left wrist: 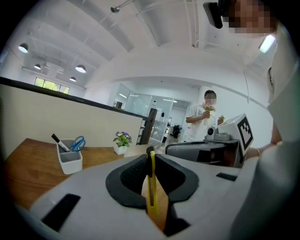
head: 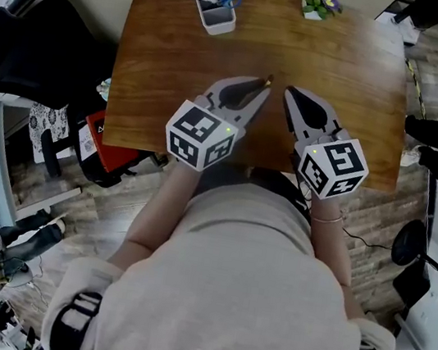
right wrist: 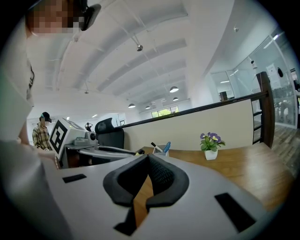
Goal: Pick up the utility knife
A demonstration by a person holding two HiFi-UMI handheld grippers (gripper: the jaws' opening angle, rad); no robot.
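My left gripper (head: 260, 86) is shut on the yellow utility knife (left wrist: 152, 183). The knife stands on edge between the black pads, and its dark tip pokes out past the fingertips (head: 267, 79). It is held a little above the wooden desk (head: 160, 77), near the front middle. My right gripper (head: 289, 93) hovers close beside it on the right, with its jaws shut and nothing between them (right wrist: 147, 157). In the right gripper view the left gripper (right wrist: 105, 151) shows at the left, with a bit of yellow at its tip.
A white pen holder (head: 217, 13) with a marker and blue scissors stands at the desk's far left. A small potted flower (head: 318, 2) sits at the far edge. A black office chair (head: 32, 47) stands left of the desk. A person (left wrist: 201, 119) stands in the background.
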